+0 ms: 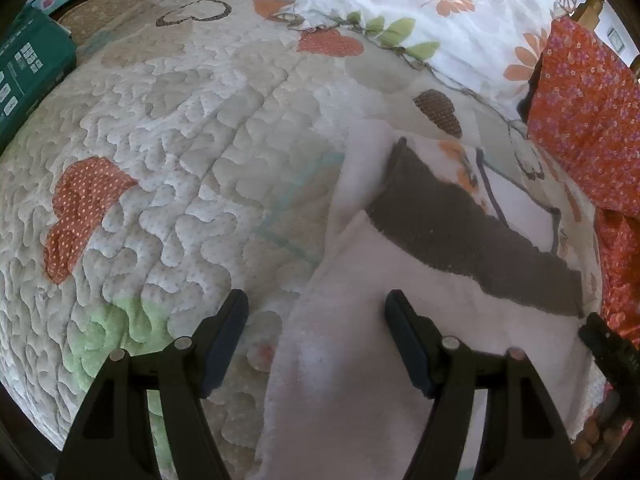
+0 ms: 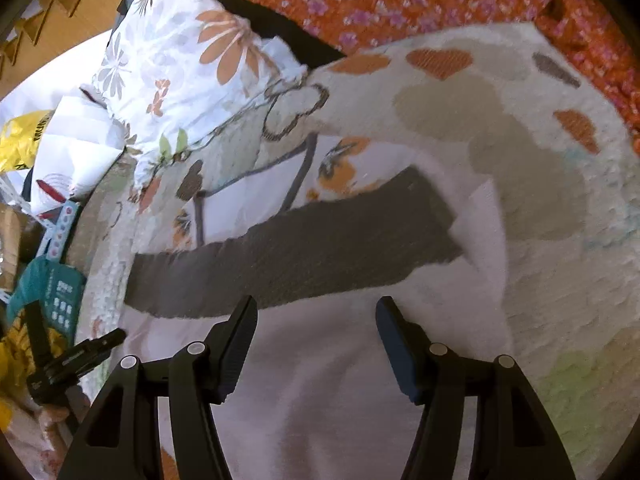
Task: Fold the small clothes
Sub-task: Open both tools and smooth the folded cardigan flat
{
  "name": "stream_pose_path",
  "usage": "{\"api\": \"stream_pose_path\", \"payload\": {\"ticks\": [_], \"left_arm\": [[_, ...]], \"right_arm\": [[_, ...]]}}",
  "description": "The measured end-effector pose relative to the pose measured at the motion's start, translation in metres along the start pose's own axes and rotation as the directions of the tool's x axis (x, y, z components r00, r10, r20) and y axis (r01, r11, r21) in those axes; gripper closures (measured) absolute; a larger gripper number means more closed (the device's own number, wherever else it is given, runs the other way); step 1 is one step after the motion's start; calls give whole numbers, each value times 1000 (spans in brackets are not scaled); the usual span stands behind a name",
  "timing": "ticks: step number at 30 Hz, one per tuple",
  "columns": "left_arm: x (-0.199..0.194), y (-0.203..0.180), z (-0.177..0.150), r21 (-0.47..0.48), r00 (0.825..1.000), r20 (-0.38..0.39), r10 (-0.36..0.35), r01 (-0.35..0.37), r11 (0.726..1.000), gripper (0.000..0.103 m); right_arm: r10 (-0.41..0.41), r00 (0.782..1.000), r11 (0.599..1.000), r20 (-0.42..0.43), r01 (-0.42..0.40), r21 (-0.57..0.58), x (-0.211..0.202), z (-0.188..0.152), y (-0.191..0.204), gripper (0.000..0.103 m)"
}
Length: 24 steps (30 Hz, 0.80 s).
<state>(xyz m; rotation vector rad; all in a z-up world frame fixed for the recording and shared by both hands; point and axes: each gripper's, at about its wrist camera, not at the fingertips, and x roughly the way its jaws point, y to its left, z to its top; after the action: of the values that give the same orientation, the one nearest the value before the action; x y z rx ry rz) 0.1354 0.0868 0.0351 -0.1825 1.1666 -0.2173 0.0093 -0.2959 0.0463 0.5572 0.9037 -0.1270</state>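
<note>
A small white fleece garment [image 1: 360, 360] with a dark grey band [image 1: 460, 232] lies flat on a quilted bedspread [image 1: 180, 160]. My left gripper [image 1: 316, 300] is open and empty, just above the garment's left edge. My right gripper [image 2: 316, 304] is open and empty, over the white part [image 2: 320, 380] just below the grey band [image 2: 300, 256]. The tip of the right gripper [image 1: 608, 344] shows at the right edge of the left wrist view, and the left gripper [image 2: 76, 356] shows at the lower left of the right wrist view.
A floral pillow [image 1: 460, 20] lies at the head of the bedspread, an orange flowered cloth [image 1: 588, 120] beside it. A green box [image 1: 28, 80] stands at the bed's left edge. A printed white cloth [image 2: 248, 196] lies beyond the grey band.
</note>
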Motion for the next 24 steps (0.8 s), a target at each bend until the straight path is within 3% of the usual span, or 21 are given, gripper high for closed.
{"api": "stream_pose_path", "payload": {"ticks": [4, 8, 15, 18, 21, 24], "left_arm": [[-8, 1, -5, 4, 1000, 24, 1, -1, 1000, 33], [-15, -7, -18, 68, 999, 37, 14, -17, 998, 33], [-15, 9, -37, 137, 996, 36, 78, -82, 987, 26], [-19, 22, -40, 134, 994, 33, 105, -108, 985, 26], [-22, 34, -42, 112, 993, 36, 114, -118, 987, 26], [-27, 37, -42, 89, 993, 45, 111, -115, 989, 26]], "right_arm": [[-8, 1000, 1000, 30, 7, 24, -15, -2, -6, 36], [-19, 999, 1000, 32, 19, 7, -28, -11, -7, 36], [-30, 997, 998, -72, 26, -60, -31, -35, -17, 36], [-157, 983, 981, -95, 144, -127, -30, -46, -25, 36], [-335, 940, 931, -66, 320, -173, -34, -51, -36, 36], [-328, 944, 939, -25, 324, -112, -50, -47, -44, 36]]}}
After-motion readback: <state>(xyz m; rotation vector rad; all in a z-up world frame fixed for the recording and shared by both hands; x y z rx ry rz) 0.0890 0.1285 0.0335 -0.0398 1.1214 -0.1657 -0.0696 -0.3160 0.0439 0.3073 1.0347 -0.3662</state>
